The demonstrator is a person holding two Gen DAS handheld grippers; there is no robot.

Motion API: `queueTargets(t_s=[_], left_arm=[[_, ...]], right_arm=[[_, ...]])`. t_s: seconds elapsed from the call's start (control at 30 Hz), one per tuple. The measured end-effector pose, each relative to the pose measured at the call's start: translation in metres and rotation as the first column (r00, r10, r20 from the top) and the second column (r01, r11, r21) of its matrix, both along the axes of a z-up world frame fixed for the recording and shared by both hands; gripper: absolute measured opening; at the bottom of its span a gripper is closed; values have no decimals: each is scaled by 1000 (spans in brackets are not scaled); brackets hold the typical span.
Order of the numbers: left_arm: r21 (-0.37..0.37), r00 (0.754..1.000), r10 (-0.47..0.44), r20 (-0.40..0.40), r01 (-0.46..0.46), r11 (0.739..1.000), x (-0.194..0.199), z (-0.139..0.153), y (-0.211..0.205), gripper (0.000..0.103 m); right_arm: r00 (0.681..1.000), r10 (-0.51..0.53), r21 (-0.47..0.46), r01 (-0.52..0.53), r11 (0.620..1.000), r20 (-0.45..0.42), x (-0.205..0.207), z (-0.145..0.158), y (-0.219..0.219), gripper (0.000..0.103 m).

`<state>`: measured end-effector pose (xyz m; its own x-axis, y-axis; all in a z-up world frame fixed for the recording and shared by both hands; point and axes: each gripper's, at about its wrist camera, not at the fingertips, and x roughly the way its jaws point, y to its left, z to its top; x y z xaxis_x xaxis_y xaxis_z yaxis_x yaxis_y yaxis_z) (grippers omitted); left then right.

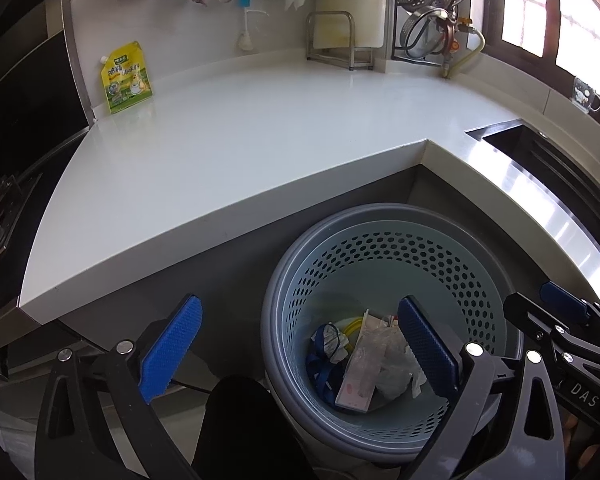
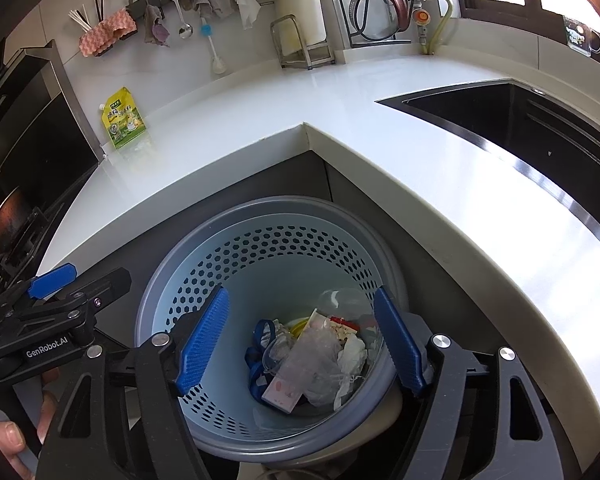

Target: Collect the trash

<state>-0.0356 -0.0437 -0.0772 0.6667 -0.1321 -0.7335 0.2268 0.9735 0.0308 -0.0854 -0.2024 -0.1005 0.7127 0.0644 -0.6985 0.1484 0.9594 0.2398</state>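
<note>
A round grey and pale-blue perforated trash basket (image 1: 380, 236) (image 2: 268, 220) stands on the floor in the inner corner of the white counter. It holds trash: a crumpled clear plastic bag (image 1: 384, 352) (image 2: 320, 356), a pink-and-white packet (image 1: 354, 392) (image 2: 282, 394), a blue wrapper (image 1: 320, 344) (image 2: 260, 344) and white tissue (image 2: 354, 354). My left gripper (image 1: 300, 354) is open and empty, over the basket's left rim. My right gripper (image 2: 302, 348) is open and empty, directly above the basket. A yellow-green spouted pouch (image 1: 126, 78) (image 2: 124, 124) stands on the counter's far left.
The L-shaped white counter (image 1: 240, 140) (image 2: 440, 152) wraps around the basket. A dark sink (image 2: 520, 120) (image 1: 548, 156) is at the right. A stove (image 1: 16, 120) is at the left. A metal rack (image 1: 332, 40) and hanging utensils line the back wall.
</note>
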Motion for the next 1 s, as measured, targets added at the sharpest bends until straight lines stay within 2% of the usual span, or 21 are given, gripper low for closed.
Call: queueTargets(t_s=[0.2, 1.0], left_arm=[[28, 1000, 16, 20, -16, 999, -1, 2, -1, 96], [24, 1000, 19, 14, -20, 1000, 0, 2, -5, 96]], right_arm=[[1000, 7, 0, -7, 1000, -5, 1, -2, 2, 72], [1000, 11, -8, -11, 1000, -7, 1, -2, 4, 72]])
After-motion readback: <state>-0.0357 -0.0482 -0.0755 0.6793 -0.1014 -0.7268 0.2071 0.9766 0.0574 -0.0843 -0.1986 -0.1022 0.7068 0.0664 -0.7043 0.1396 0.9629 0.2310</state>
